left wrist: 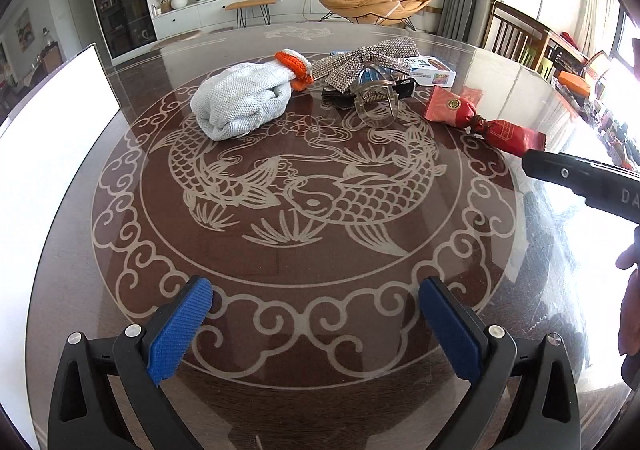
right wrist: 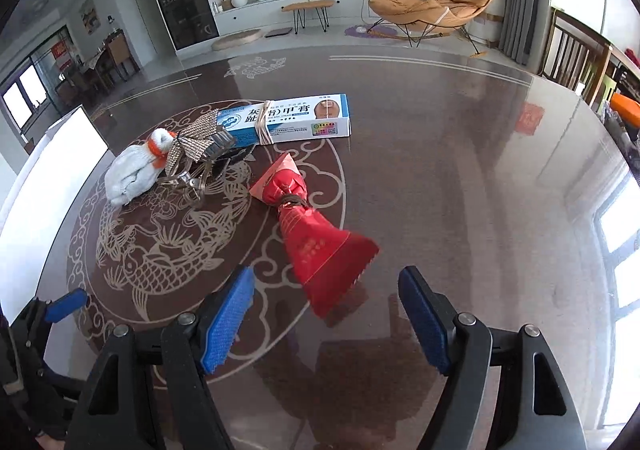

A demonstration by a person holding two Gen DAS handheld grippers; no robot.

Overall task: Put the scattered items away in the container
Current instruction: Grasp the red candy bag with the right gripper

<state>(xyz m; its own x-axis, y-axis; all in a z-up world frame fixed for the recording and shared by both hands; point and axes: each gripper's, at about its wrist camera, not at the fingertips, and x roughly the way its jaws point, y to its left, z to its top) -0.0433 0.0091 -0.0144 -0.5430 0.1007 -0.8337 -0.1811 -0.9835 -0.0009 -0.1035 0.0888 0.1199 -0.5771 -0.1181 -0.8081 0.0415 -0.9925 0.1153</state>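
Round dark glass-topped table (left wrist: 320,262) with a koi pattern in a living room. Left gripper (left wrist: 316,314) and right gripper (right wrist: 326,314): jaws apart, empty. Red foil twist-tied wrapper (right wrist: 316,246) lies just ahead of the right one. White knitted glove (left wrist: 240,102), rhinestone bow clip (left wrist: 360,64), blue-white carton (right wrist: 288,122) cluster toward the far edge; white container (left wrist: 52,154) at the left edge.

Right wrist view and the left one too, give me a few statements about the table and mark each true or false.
1. The red wrapped packet lies on the table, nearest the right gripper. True.
2. The right gripper is clamped on the packet. False: its jaws stand open, nothing between them.
3. The blue-and-white box has a rubber band around it. True.
4. The left gripper holds the white knitted glove. False: its jaws are open and empty, the glove lies farther away.
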